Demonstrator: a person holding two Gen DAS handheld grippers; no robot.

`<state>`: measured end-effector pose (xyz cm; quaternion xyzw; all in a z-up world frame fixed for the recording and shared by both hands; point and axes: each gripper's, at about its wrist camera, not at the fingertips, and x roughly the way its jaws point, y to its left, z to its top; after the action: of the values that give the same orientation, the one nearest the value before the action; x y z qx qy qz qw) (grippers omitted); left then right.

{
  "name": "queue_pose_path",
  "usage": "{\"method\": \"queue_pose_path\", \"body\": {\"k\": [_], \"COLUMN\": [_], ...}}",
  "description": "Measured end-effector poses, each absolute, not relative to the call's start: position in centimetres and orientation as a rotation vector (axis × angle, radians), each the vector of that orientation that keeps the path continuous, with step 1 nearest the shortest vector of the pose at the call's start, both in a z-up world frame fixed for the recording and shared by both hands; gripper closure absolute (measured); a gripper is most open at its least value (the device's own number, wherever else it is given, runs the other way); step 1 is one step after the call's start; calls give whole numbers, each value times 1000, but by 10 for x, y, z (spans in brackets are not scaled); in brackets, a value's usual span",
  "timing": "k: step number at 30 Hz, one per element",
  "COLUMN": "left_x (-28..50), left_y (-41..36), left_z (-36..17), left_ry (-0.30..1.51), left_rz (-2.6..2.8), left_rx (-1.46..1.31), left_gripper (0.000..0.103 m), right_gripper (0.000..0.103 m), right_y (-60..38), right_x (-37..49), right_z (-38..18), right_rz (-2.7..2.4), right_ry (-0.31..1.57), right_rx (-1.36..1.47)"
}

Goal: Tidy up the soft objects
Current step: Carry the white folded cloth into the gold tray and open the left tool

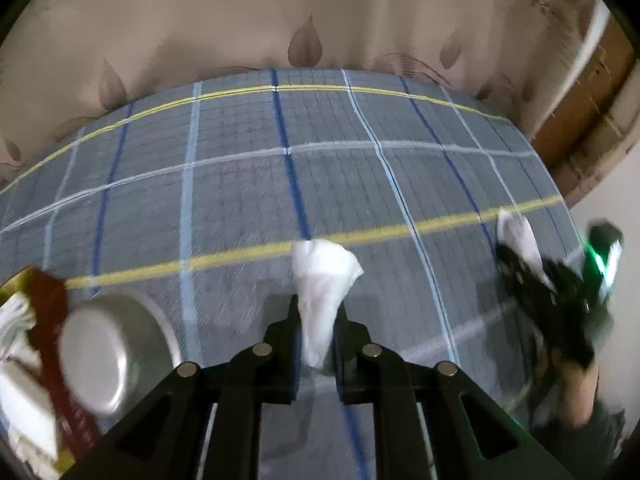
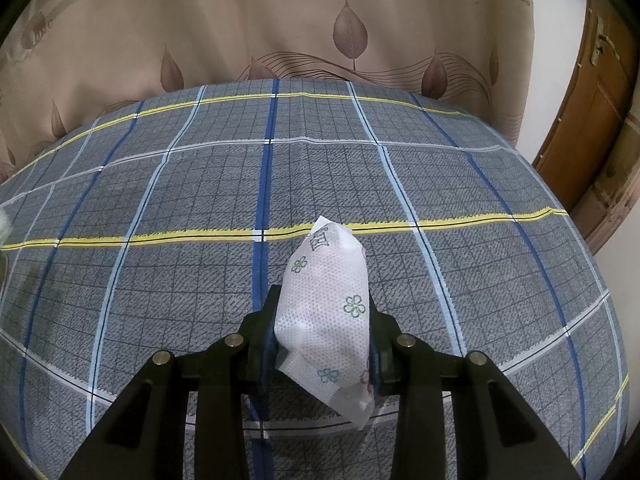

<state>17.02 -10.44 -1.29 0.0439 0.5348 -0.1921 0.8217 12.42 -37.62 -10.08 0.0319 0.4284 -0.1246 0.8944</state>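
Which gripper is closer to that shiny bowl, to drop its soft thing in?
Probably the left gripper. It pinches a white tissue and the metal bowl sits right beside it. The right gripper, holding a flowered packet, shows no bowl in its view.

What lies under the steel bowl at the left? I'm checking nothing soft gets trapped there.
The steel bowl overlaps a red and yellow pack holding white tissues. Whatever lies beneath the bowl itself is covered.

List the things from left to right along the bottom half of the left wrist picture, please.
Red and yellow box with white tissues → steel bowl → white tissue in the left gripper → right gripper holding a white packet.
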Motion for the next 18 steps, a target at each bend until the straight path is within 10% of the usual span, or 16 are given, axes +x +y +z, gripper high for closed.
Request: {"method": "queue_pose_path", "body": {"k": [18], "left_x": [64], "left_y": [30], "left_z": [23], "left_ry": [1111], "left_rz": [-268], "left_rx": [115], "left_gripper": [91], "right_gripper": [69], "right_y": [-373], "right_x": [124], "right_z": [-101], "right_rz": [-274], "right_ry": [891], "right_rx": [35]}}
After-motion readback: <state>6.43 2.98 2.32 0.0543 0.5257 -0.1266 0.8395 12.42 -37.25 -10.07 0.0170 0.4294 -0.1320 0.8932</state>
